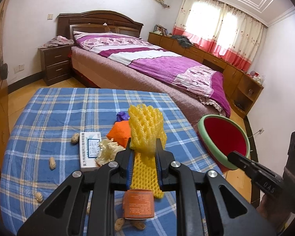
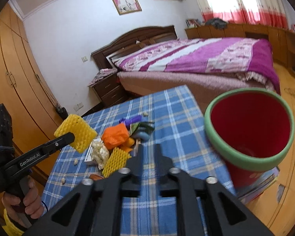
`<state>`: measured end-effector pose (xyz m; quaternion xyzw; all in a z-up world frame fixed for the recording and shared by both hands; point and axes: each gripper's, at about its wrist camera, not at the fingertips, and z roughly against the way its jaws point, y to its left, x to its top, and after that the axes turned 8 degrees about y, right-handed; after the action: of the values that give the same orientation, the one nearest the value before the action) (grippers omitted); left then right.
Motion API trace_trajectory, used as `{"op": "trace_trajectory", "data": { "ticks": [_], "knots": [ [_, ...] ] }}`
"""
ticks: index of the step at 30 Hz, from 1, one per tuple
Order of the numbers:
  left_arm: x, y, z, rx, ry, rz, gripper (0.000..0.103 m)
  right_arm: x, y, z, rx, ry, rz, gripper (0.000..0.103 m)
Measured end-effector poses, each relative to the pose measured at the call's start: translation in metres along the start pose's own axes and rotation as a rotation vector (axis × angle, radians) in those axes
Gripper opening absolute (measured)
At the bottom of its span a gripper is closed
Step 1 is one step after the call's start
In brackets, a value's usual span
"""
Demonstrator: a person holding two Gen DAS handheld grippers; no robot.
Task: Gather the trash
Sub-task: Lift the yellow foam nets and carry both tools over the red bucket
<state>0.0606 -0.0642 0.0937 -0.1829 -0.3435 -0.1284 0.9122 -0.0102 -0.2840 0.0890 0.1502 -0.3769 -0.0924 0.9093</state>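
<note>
My left gripper (image 1: 144, 140) is shut on a yellow foam fruit net (image 1: 145, 122) and holds it above the blue plaid table (image 1: 49, 118). In the right wrist view this gripper (image 2: 71, 136) and its net (image 2: 76, 131) hang at the left. My right gripper (image 2: 149, 151) is open, with nothing between its fingers, over the table's right part. A red bin with a green rim (image 2: 249, 129) stands just off the table's right edge, beside the right gripper (image 1: 233, 155). A second yellow net (image 2: 116, 161), an orange net (image 2: 116, 135) and crumpled white paper (image 2: 99, 151) lie on the cloth.
Also on the table are a white box (image 1: 89, 149), an orange wrapper (image 1: 138, 204), a purple scrap (image 1: 122, 116) and several peanuts (image 1: 52, 163). A bed (image 1: 147, 59) stands beyond the table, a wardrobe (image 2: 15, 74) along the left wall. A hand (image 2: 27, 196) grips the left tool.
</note>
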Motion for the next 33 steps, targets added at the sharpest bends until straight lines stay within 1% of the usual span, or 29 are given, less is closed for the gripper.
{"op": "trace_trajectory", "data": {
  "ticks": [1,4,6,7,10,13,15,23,25,26,28,29,30,31,33],
  "knots": [
    [-0.001,0.003,0.000,0.008,0.001,0.007,0.019,-0.002,0.001,-0.004,0.004,0.009,-0.006,0.031],
    [-0.005,0.012,-0.003,0.031,0.006,0.032,0.019,-0.006,0.006,-0.020,0.012,0.046,-0.013,0.036],
    [-0.007,0.019,-0.006,0.046,0.008,0.046,0.019,-0.009,0.009,-0.029,0.020,0.074,-0.019,0.044],
    [-0.008,0.021,-0.007,0.054,0.010,0.053,0.019,-0.011,0.011,-0.036,0.025,0.096,-0.024,0.046],
    [-0.012,0.028,-0.011,0.065,0.014,0.061,0.019,-0.017,0.015,-0.055,0.031,0.155,-0.034,0.048],
    [-0.014,0.035,-0.014,0.062,0.020,0.069,0.019,-0.023,0.021,-0.075,0.015,0.204,-0.028,0.048],
    [-0.016,0.041,-0.016,0.053,0.025,0.075,0.019,-0.025,0.023,-0.083,0.007,0.221,-0.021,0.049],
    [-0.018,0.064,-0.019,0.067,0.022,0.097,0.019,-0.027,0.037,-0.116,-0.025,0.283,0.001,0.049],
    [-0.017,0.071,-0.022,0.066,0.023,0.105,0.019,-0.028,0.041,-0.121,-0.035,0.287,0.011,0.049],
    [-0.017,0.074,-0.023,0.067,0.023,0.108,0.019,-0.029,0.042,-0.121,-0.045,0.276,0.014,0.049],
    [-0.016,0.079,-0.026,0.069,0.024,0.111,0.019,-0.030,0.045,-0.122,-0.067,0.267,0.020,0.046],
    [-0.016,0.081,-0.028,0.069,0.025,0.111,0.019,-0.031,0.047,-0.122,-0.087,0.261,0.027,0.042],
    [-0.016,0.082,-0.030,0.067,0.027,0.111,0.019,-0.031,0.049,-0.122,-0.099,0.261,0.035,0.030],
    [-0.015,0.083,-0.032,0.065,0.029,0.110,0.019,-0.032,0.049,-0.122,-0.109,0.258,0.041,0.025],
    [-0.014,0.084,-0.035,0.059,0.036,0.101,0.019,-0.034,0.049,-0.122,-0.092,0.257,0.032,0.017]
  ]
}}
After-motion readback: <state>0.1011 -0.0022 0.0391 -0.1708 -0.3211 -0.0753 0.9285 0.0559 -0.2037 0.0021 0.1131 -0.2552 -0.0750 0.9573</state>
